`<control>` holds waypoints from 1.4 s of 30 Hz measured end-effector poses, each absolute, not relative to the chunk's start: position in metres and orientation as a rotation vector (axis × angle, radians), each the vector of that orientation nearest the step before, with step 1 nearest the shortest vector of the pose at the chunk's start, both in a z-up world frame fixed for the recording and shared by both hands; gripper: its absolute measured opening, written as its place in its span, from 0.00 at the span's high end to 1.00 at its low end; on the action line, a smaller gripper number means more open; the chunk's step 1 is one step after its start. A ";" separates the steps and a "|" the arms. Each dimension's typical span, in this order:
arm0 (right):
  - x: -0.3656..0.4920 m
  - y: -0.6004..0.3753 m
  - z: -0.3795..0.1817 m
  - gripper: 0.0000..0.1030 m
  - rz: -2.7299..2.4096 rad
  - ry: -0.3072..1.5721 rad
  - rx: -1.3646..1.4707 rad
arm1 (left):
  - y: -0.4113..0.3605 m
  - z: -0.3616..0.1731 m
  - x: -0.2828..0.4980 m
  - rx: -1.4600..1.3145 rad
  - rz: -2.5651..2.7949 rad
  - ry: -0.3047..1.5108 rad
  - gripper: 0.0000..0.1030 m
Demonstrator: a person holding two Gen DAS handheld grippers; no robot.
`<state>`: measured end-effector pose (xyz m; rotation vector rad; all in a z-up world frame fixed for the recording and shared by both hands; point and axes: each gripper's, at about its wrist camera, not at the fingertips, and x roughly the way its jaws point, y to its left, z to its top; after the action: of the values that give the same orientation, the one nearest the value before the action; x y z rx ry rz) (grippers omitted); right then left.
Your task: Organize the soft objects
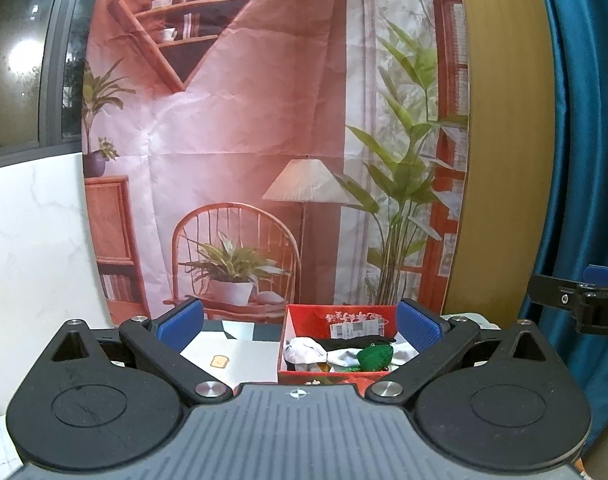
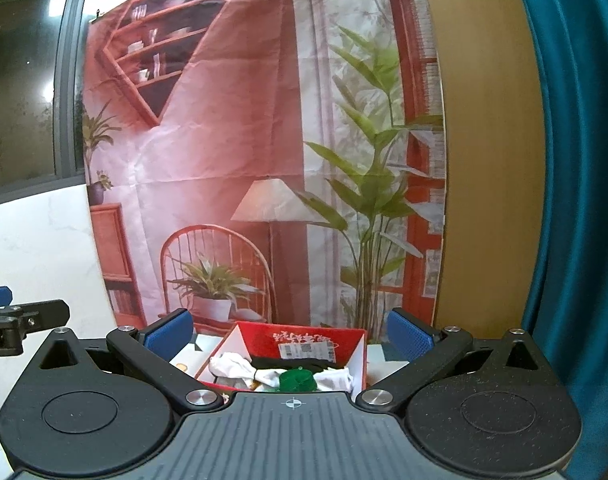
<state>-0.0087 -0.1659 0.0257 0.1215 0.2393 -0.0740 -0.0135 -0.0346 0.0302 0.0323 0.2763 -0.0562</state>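
Partly hidden red box [image 2: 304, 340] behind right tongs [image 2: 290, 334]

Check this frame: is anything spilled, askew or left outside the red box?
Nothing stands out. The white socks, black cloth and green item all lie inside the red box; both tongs are open and empty.

Matt black plastic arms with blue ribbed pads [image 1: 182, 322] and shiny metal pivot pins [image 1: 213, 389] are seen on the gripper, soft knitted white cloth [image 1: 304, 350] in a red cardboard box [image 1: 328, 378], and a creased printed fabric backdrop [image 1: 264, 120] behind.
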 end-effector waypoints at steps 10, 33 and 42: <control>-0.009 -0.169 0.024 0.00 -0.097 0.246 0.126 | -0.032 0.028 -0.013 0.020 -0.065 0.285 0.00; -0.008 -0.170 0.023 0.00 -0.106 0.251 0.121 | -0.033 0.027 -0.014 0.014 -0.063 0.284 0.00; -0.008 -0.170 0.023 0.00 -0.105 0.251 0.120 | -0.033 0.027 -0.015 0.009 -0.061 0.286 0.00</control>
<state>-0.0084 -0.1697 0.0230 0.1201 0.2513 -0.1052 -0.0150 -0.0332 0.0266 0.0086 0.2859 -0.0607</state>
